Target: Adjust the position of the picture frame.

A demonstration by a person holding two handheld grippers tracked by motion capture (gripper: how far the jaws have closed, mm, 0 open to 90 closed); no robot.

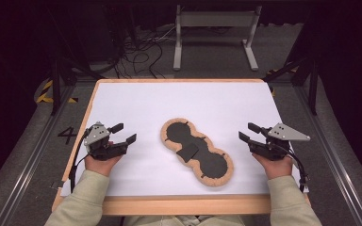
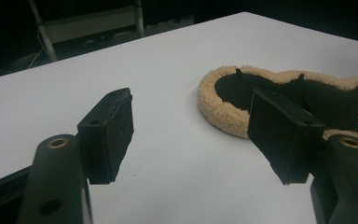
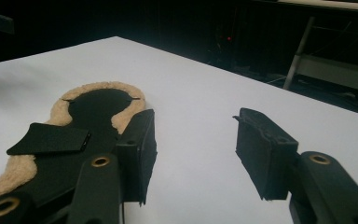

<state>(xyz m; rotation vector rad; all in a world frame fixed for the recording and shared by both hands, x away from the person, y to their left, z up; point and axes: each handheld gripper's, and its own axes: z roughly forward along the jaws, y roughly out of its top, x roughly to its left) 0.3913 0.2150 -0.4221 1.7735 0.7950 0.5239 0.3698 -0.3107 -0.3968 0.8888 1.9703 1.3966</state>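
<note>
Both the left fingers (image 1: 124, 133) and the right fingers (image 1: 247, 132) gape empty above the table (image 1: 136, 101); the fleece pad (image 1: 196, 151) lies flat between them, nothing blocking.

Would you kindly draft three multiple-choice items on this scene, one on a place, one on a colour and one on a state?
1. Where does the fleece-edged pad lie?
A. in the middle of the white table, between the two claws
B. on the floor beyond the table
C. under the left claw

2. What colour is the pad's fluffy border?
A. blue
B. tan
C. red

3. How do the left claw and the right claw stand?
A. both shut on the pad
B. one holding the pad up
C. both open, holding nothing

Answers:
1 A, the high view shows the pad lying between the claws.
2 B, the fleece rim is tan around black panels.
3 C, each gripper view shows a bare gap between the jaws.
</note>
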